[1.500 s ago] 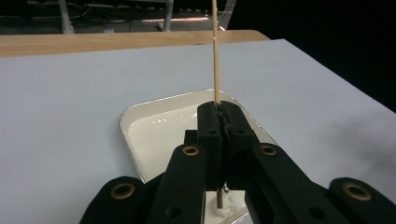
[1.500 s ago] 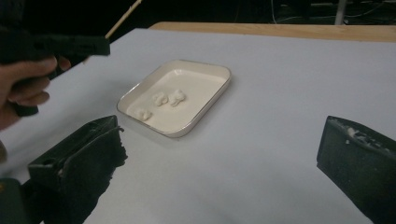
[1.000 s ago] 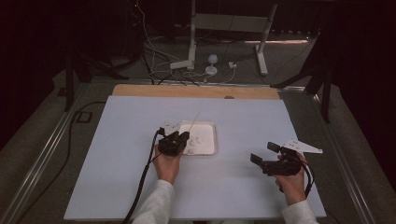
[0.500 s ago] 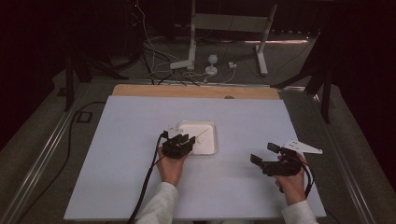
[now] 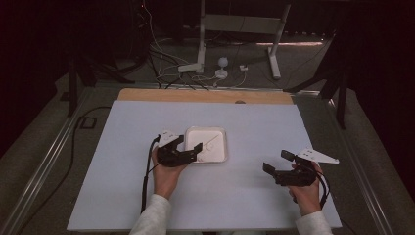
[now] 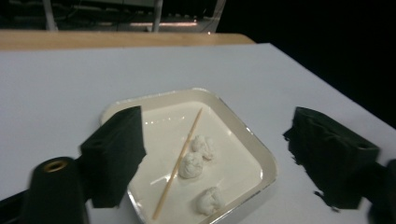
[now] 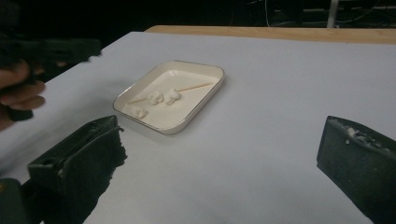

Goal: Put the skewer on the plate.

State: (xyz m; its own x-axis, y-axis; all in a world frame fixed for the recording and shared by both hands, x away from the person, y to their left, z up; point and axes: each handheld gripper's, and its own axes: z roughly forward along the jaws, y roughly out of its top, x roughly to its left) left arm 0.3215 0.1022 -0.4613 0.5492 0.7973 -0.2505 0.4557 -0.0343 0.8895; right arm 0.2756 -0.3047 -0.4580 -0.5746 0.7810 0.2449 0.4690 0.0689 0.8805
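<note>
Wooden skewer lies flat in white tray, center of left gripper view. Long axis diagonal: one end lower left, other up toward frame's upper middle. In high view it's a faint thin line in tray, lower left to upper right.

Three dough lumps just right of skewer; the middle one seems to touch it.

Left gripper at tray's left edge, jaws just been opening, now spread wide, nothing gripped. In its own view skewer sits between the two jaws but farther on, apart from both pads.

Right gripper lower right of high view, well apart from tray, jaws wide, nothing between.

Room: bare table all round tray; tray rim low. Table's far wooden edge at upper frame.
</note>
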